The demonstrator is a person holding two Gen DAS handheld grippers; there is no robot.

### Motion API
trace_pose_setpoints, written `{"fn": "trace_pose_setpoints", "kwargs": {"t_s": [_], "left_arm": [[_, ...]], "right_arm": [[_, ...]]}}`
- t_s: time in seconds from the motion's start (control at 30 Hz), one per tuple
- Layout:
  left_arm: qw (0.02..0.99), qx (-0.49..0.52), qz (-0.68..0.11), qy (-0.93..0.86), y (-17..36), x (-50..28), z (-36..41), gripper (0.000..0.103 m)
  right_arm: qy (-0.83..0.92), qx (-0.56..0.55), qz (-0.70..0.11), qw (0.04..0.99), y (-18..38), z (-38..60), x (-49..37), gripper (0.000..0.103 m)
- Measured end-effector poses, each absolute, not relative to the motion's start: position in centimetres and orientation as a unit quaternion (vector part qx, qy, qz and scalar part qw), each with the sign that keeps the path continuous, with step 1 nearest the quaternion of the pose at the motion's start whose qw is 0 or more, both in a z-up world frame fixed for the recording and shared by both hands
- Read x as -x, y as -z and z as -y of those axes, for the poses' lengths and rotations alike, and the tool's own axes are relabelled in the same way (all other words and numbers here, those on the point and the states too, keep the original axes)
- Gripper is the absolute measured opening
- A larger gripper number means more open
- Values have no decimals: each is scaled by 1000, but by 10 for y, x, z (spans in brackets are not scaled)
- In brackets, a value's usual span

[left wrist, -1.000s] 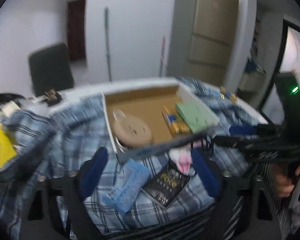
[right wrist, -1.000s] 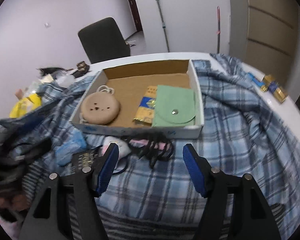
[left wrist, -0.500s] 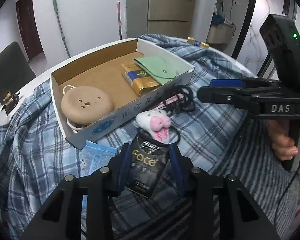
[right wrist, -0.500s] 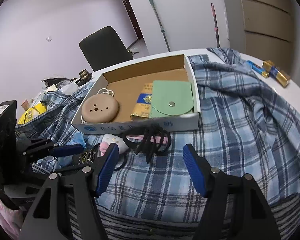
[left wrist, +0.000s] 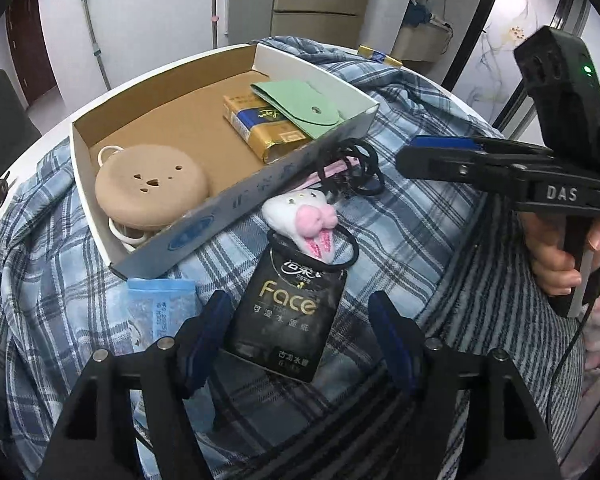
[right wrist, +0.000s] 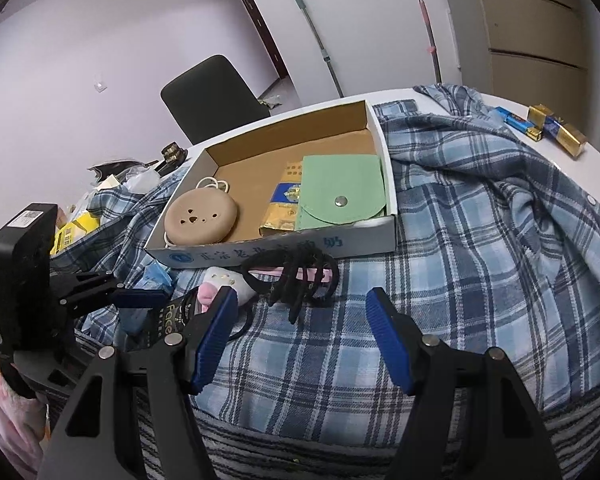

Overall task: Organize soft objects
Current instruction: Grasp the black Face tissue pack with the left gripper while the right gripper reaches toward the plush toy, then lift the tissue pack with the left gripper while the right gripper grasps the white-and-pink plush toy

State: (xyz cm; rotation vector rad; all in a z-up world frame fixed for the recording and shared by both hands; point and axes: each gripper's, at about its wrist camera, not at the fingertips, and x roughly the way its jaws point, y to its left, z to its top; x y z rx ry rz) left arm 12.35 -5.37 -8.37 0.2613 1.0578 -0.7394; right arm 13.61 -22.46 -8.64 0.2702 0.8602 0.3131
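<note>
A big blue checked cloth [right wrist: 480, 216] covers the table. On it sits a flat cardboard box [right wrist: 384, 152] with a round tan pouch [left wrist: 150, 188], a gold pack [left wrist: 260, 128] and a green pouch [left wrist: 304, 108] inside. Just in front of the box lie black hair ties [right wrist: 296, 276] and a small white and pink plush toy [left wrist: 304, 216]. The toy rests on the top of a black tissue pack [left wrist: 292, 308]. The left gripper [left wrist: 300, 328] has just been opening; the tissue pack lies between its jaws, maybe touching the left pad. The right gripper [right wrist: 300, 328] is open with nothing in it, above the cloth near the hair ties.
</note>
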Motion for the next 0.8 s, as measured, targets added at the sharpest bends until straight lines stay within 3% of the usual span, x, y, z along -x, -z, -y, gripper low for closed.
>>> {"fn": "trace_pose_setpoints", "kwargs": {"t_s": [0.07, 0.17, 0.53, 0.67, 0.8], "left_arm": [[787, -116, -495, 349, 84, -121, 53, 73], [780, -105, -501, 358, 83, -118, 51, 64], [775, -151, -496, 362, 88, -111, 69, 64], [774, -156, -502, 353, 94, -115, 70, 50], [786, -137, -497, 342, 90, -114, 66, 48]], "right_arm": [[-151, -131, -417, 887, 88, 224, -137, 66], [-149, -132, -417, 887, 88, 225, -136, 66], [-142, -128, -418, 888, 88, 225, -136, 66], [-138, -128, -417, 889, 88, 226, -134, 66], [-110, -114, -402, 902, 83, 227, -129, 66]]}}
